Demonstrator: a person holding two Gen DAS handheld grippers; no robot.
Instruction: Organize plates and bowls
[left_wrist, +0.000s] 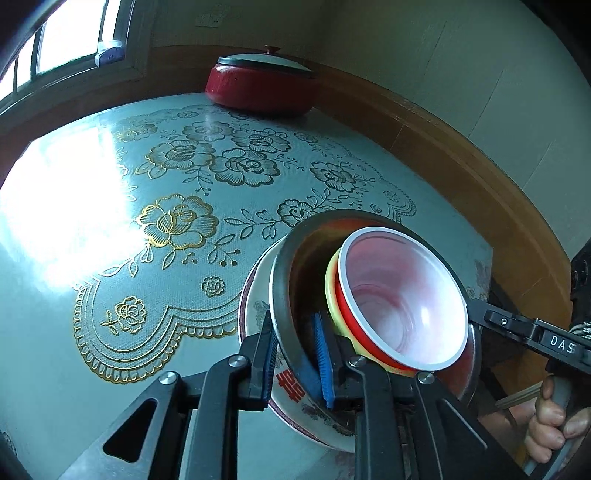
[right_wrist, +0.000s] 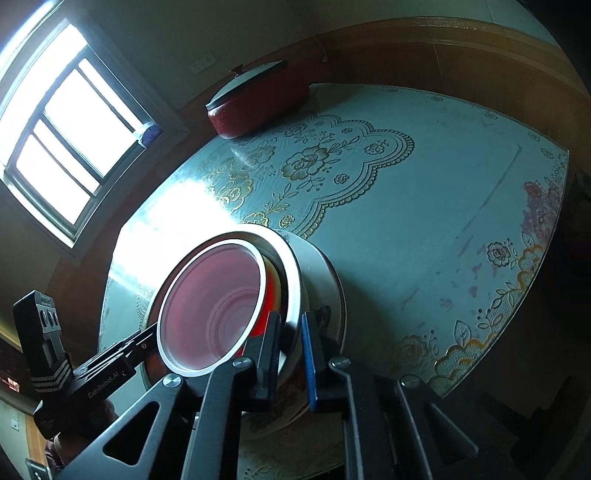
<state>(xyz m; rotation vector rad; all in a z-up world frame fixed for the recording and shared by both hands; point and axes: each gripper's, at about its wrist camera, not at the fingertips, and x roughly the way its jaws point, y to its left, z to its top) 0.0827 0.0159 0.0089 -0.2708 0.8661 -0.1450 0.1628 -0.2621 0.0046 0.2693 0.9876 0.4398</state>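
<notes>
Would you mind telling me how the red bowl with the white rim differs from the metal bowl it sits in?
The red bowl is smaller and nests inside; the metal bowl is wider and surrounds it. The red bowl has a pale, pinkish inside and white rim; the metal bowl is shiny steel with a dark inside. Both grippers pinch the metal bowl's rim, not the red bowl's. Both are round and tilted together.

I am logging the left gripper (left_wrist: 295, 360): black angular linkage arms, silver round pivot screws, ribbed blue pads (left_wrist: 324, 363) on black fingers. I am logging the right gripper (right_wrist: 291, 356): same black arms, silver screws, smooth blue pad edge; its side view is showing white lettering "DAS" on black housing.
</notes>
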